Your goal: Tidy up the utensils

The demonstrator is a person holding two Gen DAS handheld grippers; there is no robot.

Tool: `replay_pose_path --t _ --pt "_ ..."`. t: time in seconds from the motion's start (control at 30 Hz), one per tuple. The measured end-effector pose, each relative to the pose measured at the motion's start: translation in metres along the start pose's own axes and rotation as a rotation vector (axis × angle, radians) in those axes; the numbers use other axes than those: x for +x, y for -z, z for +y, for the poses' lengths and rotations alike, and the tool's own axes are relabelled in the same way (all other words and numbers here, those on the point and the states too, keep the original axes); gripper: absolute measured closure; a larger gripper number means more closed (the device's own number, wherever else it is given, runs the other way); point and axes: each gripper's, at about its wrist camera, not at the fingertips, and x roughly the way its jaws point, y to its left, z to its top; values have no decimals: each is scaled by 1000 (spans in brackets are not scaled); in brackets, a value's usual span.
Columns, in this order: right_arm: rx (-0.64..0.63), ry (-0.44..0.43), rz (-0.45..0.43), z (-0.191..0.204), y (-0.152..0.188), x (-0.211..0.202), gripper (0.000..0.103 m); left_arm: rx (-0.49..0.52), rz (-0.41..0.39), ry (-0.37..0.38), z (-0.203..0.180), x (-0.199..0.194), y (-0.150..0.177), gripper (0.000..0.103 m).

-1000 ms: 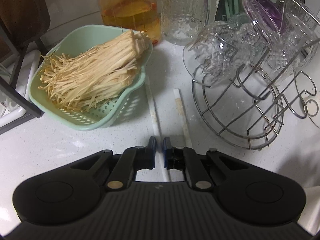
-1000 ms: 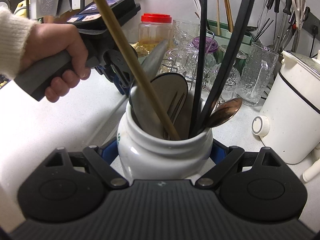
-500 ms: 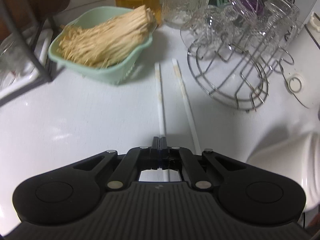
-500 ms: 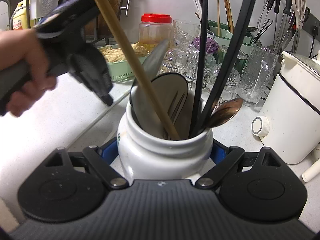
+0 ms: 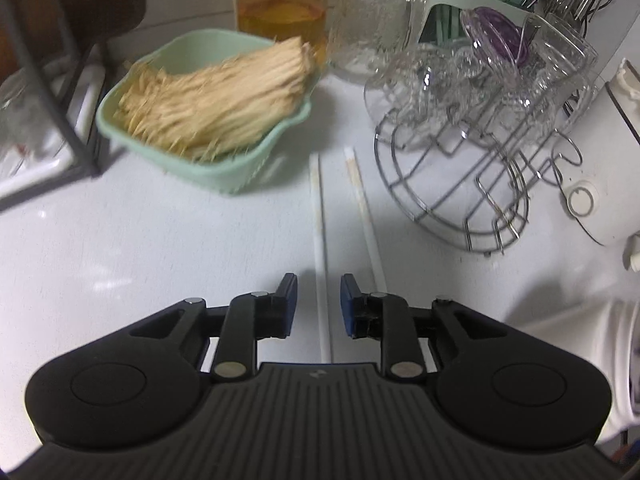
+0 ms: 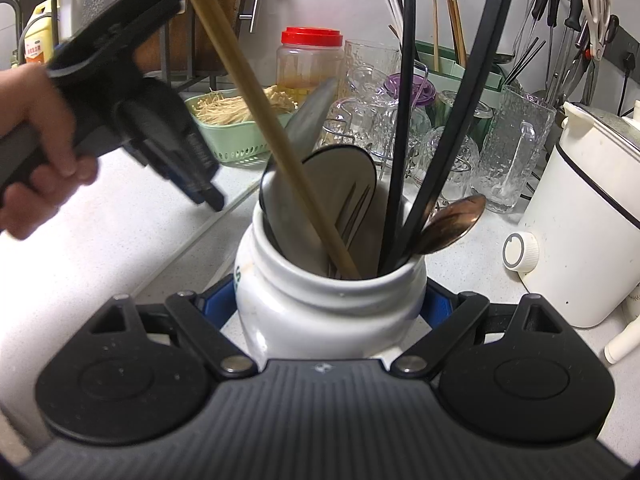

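Note:
Two white chopsticks lie side by side on the white counter. The left chopstick (image 5: 320, 216) runs between the fingers of my left gripper (image 5: 318, 284), whose jaws are opening and stand clear of it on both sides. The right chopstick (image 5: 366, 216) lies just outside the right finger. In the right wrist view the left gripper (image 6: 206, 194) points down at the counter, held by a hand (image 6: 38, 152). My right gripper (image 6: 326, 304) is shut on a white ceramic utensil jar (image 6: 320, 320) holding a wooden stick (image 6: 256, 92), black handles, a fork, a spatula and a brown spoon (image 6: 452, 224).
A green basket of enoki mushrooms (image 5: 208, 108) sits at the back left. A wire rack of upturned glasses (image 5: 472, 136) stands at the right. A white cooker (image 6: 580, 224) stands right of the jar. A jar of yellow liquid (image 5: 280, 12) and hanging tools line the wall.
The left gripper's jaws, shut on the left chopstick half a second ago, have parted. The left hand has drawn back from the basket. The right gripper and the jar have not moved.

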Motion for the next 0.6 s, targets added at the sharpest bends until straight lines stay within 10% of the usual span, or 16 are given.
replay_pose_path --t 0.6 --pt "2 11 13 2 -3 1 10 108 27 -58 -17 42 -55 76"
